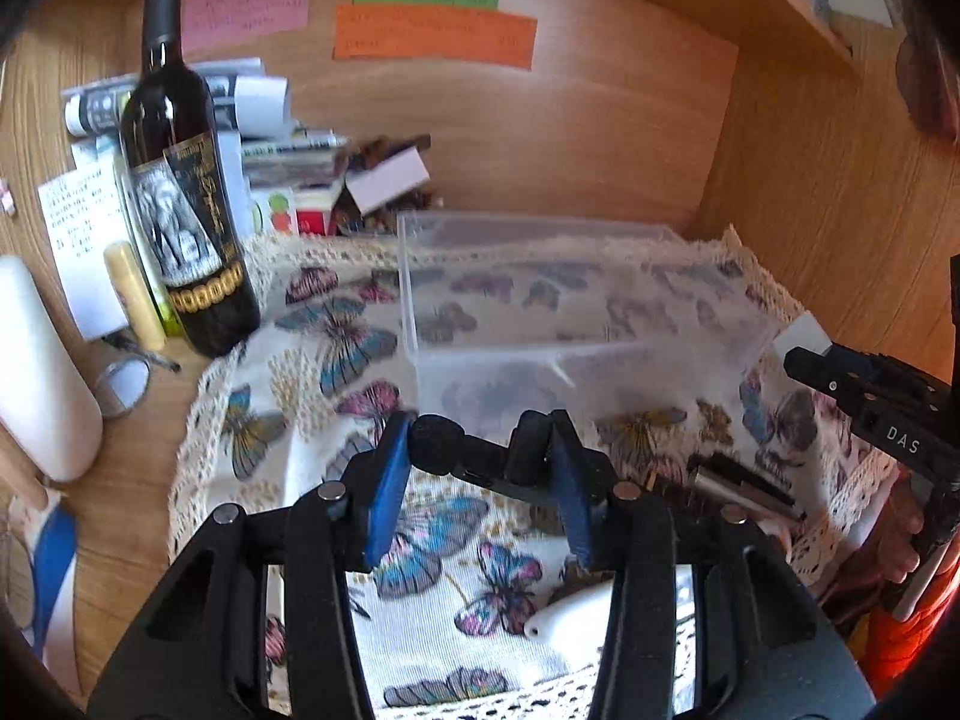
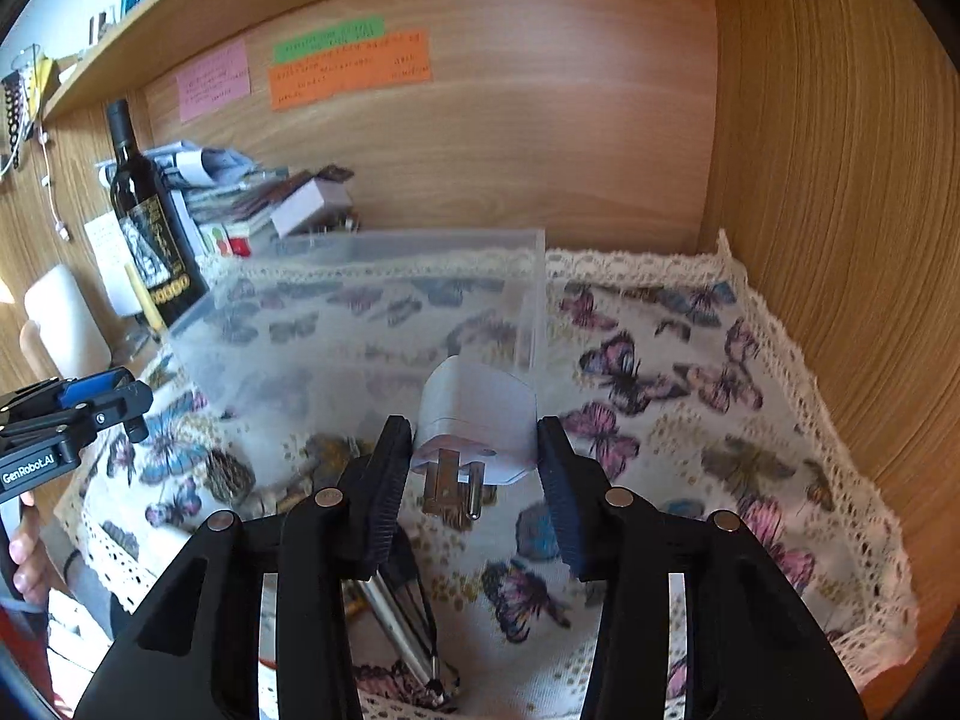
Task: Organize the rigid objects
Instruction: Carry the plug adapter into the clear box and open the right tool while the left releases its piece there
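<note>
My left gripper (image 1: 480, 450) is shut on a black plastic piece (image 1: 474, 456), held above the butterfly cloth (image 1: 300, 372) just in front of the clear plastic box (image 1: 540, 300). My right gripper (image 2: 474, 450) is shut on a white plug adapter (image 2: 480, 414) with metal prongs pointing toward the camera, held at the near right corner of the clear box (image 2: 360, 312). The right gripper also shows at the right of the left wrist view (image 1: 840, 372), holding the white adapter (image 1: 801, 333). The left gripper shows at the left of the right wrist view (image 2: 114, 396).
A wine bottle (image 1: 180, 192), stacked papers (image 1: 270, 138) and a white cylinder (image 1: 42, 372) stand left on the wooden desk. On the cloth lie a white piece (image 1: 570, 612), metal pens (image 1: 744, 486) (image 2: 408, 642) and small brown items (image 2: 228, 474). Wooden walls close the back and right.
</note>
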### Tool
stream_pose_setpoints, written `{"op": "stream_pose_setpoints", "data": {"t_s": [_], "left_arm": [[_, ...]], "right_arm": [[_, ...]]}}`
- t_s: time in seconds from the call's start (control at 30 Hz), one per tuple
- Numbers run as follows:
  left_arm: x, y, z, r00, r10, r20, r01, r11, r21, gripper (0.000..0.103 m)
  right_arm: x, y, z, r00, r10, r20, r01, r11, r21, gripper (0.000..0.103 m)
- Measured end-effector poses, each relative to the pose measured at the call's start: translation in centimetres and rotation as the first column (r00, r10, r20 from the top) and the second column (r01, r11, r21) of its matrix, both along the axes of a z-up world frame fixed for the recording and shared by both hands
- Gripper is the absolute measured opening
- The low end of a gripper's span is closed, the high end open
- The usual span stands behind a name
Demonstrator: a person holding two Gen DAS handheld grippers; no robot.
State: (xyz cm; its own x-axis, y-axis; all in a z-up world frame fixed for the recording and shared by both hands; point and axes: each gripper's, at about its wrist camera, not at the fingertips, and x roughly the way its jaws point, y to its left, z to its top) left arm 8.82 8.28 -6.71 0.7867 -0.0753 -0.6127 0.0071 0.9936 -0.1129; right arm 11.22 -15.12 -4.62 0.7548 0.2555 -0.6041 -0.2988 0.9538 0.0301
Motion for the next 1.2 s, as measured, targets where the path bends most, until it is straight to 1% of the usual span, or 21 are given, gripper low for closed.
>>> {"op": "stream_pose_setpoints", "data": {"t_s": [0.17, 0.3, 0.43, 0.57, 0.7, 0.9, 1.03, 1.2], "left_arm": [[1.1, 0.4, 2.6, 0.997, 0.009, 0.072, -0.007, 1.0, -0.018, 0.045], [2.2, 0.4, 4.3, 0.993, 0.016, 0.117, -0.015, 1.0, -0.013, 0.045], [3.7, 0.5, 5.1, 0.993, 0.01, 0.118, -0.008, 1.0, -0.021, 0.045], [6.0, 0.6, 5.1, 0.997, 0.002, 0.078, 0.001, 0.999, -0.032, 0.045], [8.4, 0.3, 4.3, 1.0, -0.018, 0.011, 0.018, 0.999, -0.042, 0.045], [11.7, -1.0, 1.9, 0.993, -0.055, -0.107, 0.051, 0.998, -0.035, 0.045], [13.1, -2.1, 0.1, 0.984, -0.081, -0.161, 0.081, 0.997, -0.006, 0.045], [14.0, -3.3, -1.4, 0.976, -0.1, -0.193, 0.107, 0.994, 0.024, 0.045]], "right_arm": [[0.8, 0.3, 2.3, 0.997, 0.007, 0.074, -0.008, 1.0, 0.01, 0.04], [1.5, 0.7, 3.8, 0.993, 0.016, 0.115, -0.019, 1.0, 0.018, 0.04], [2.5, 1.2, 4.9, 0.989, 0.027, 0.143, -0.03, 0.999, 0.019, 0.04], [3.6, 1.9, 5.1, 0.988, 0.037, 0.15, -0.037, 0.999, -0.005, 0.04], [5.3, 2.5, 4.1, 0.993, 0.053, 0.108, -0.052, 0.999, -0.015, 0.04], [8.5, 3.0, 1.4, 0.997, 0.071, -0.015, -0.071, 0.997, -0.019, 0.04], [10.0, 3.4, -0.1, 0.994, 0.077, -0.075, -0.08, 0.996, -0.04, 0.04], [11.0, 4.1, -1.5, 0.987, 0.095, -0.126, -0.103, 0.993, -0.056, 0.04]]}}
